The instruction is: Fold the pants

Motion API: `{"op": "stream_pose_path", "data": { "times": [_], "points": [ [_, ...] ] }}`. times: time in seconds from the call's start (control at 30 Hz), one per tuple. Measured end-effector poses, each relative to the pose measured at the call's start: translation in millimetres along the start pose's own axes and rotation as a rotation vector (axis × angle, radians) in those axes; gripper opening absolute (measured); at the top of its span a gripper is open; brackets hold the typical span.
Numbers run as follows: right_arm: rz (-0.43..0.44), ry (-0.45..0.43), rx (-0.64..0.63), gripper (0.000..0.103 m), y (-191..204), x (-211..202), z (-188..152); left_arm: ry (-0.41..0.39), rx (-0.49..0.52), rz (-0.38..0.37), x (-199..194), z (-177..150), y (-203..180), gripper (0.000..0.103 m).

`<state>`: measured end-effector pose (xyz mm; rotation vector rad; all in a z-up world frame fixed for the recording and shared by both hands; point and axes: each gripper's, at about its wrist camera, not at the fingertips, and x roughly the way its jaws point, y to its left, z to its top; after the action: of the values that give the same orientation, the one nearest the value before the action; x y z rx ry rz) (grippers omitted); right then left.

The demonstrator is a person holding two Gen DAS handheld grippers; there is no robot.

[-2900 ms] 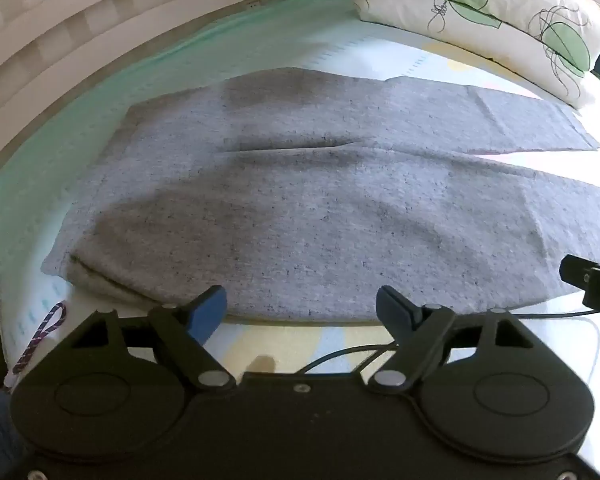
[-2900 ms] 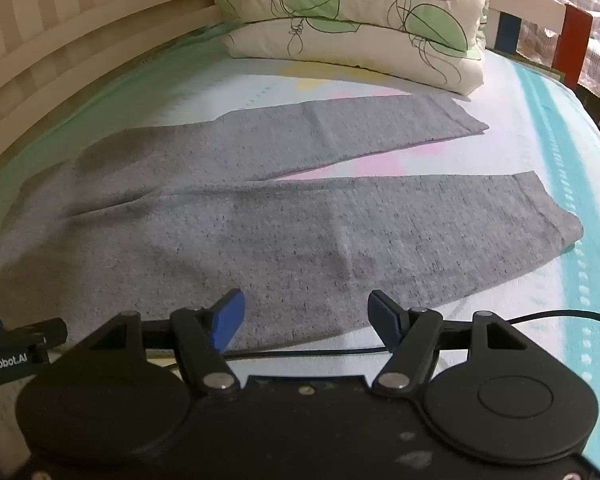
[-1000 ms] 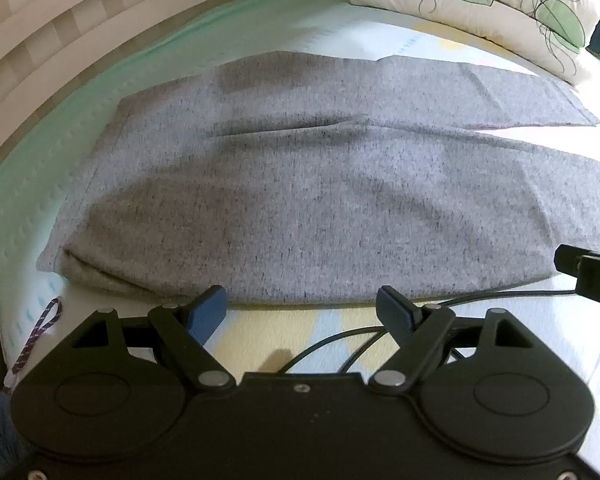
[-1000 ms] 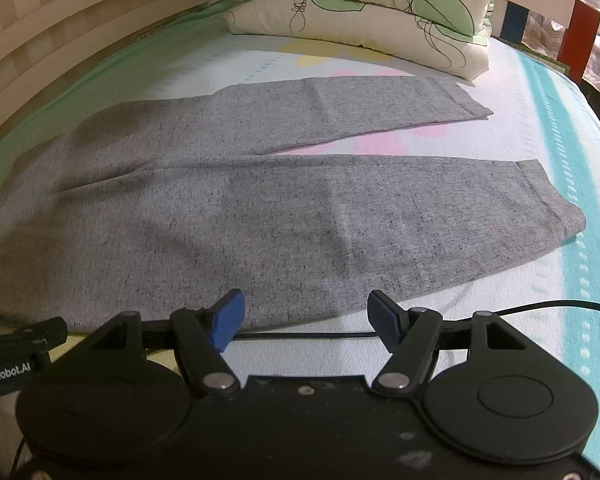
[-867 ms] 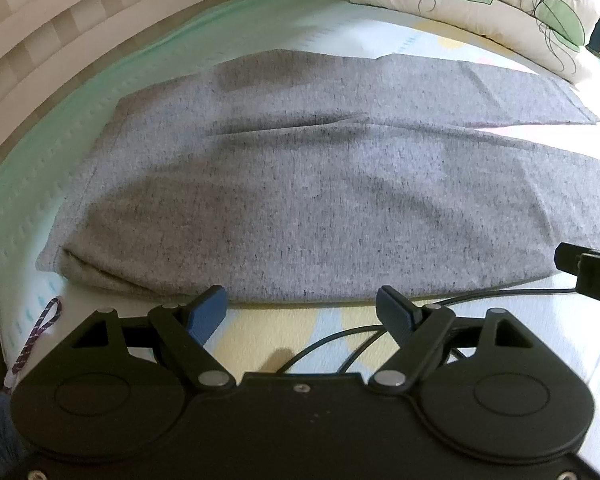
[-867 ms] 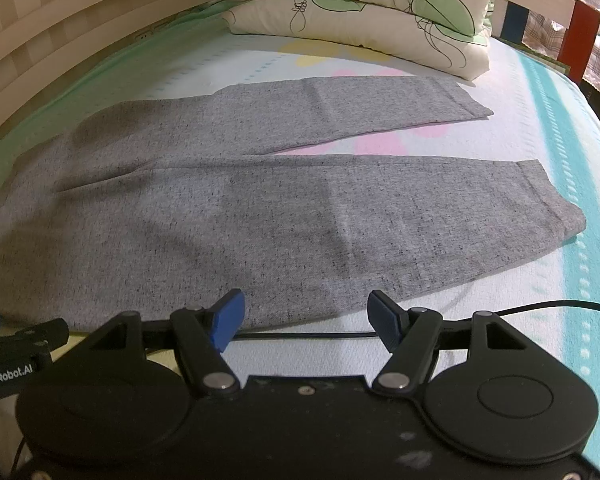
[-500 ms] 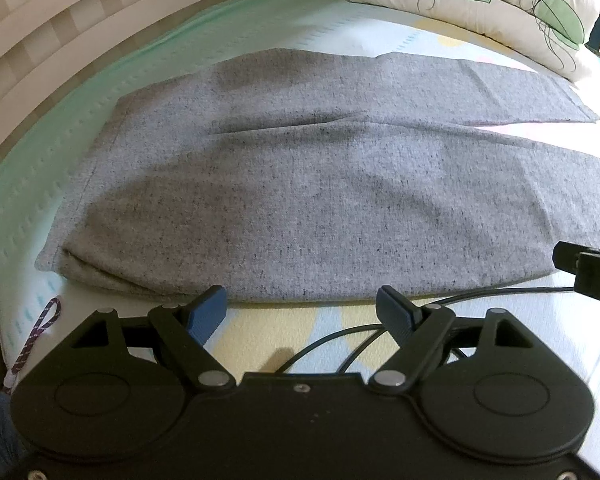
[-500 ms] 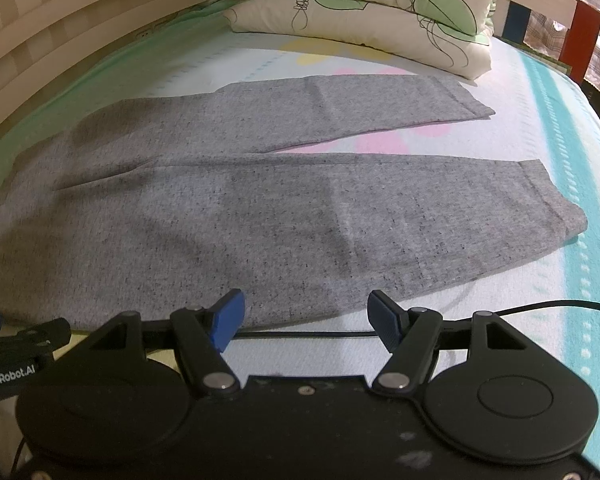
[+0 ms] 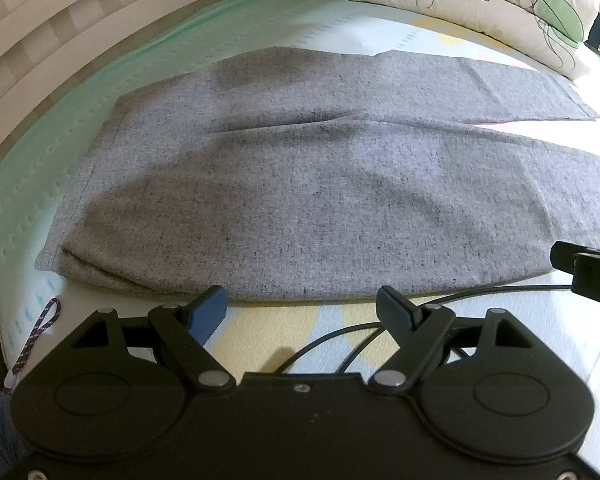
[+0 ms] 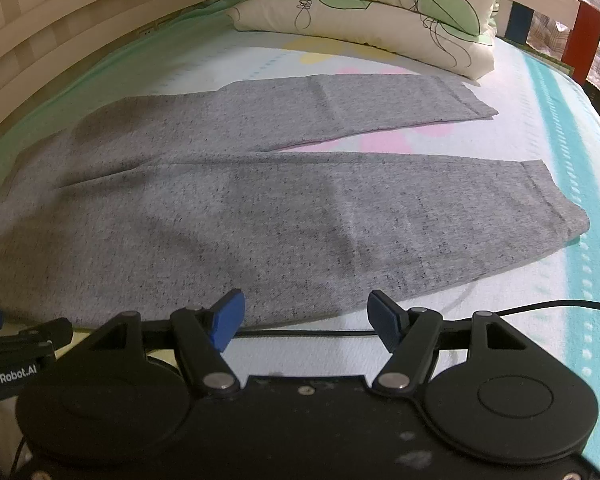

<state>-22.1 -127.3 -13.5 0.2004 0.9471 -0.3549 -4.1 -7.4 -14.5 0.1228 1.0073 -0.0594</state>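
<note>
Heathered grey pants [image 9: 300,184], leaf-print pillows [image 10: 380,12]

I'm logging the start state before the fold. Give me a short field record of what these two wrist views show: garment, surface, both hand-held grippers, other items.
garment: grey pants, spread flat, both legs apart, not yet folded
waistband: at the left end
leg cuffs: at the right end, near cuff
surface: bed sheet, pastel print
left hand-held gripper: open, empty, at the pants' near edge
right hand-held gripper: open, empty, at the near leg's edge
pillows: two stacked beyond the far leg
cable: black, on the sheet by the near edge
</note>
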Motion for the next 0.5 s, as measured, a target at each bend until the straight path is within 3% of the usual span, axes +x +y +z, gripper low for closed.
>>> {"op": "stream_pose_path", "data": {
  "times": [0.5],
  "points": [
    [0.007, 0.003, -0.014, 0.071, 1.5, 0.1, 0.4, 0.001, -0.001, 0.001, -0.1, 0.2, -0.4, 0.083]
  ]
}}
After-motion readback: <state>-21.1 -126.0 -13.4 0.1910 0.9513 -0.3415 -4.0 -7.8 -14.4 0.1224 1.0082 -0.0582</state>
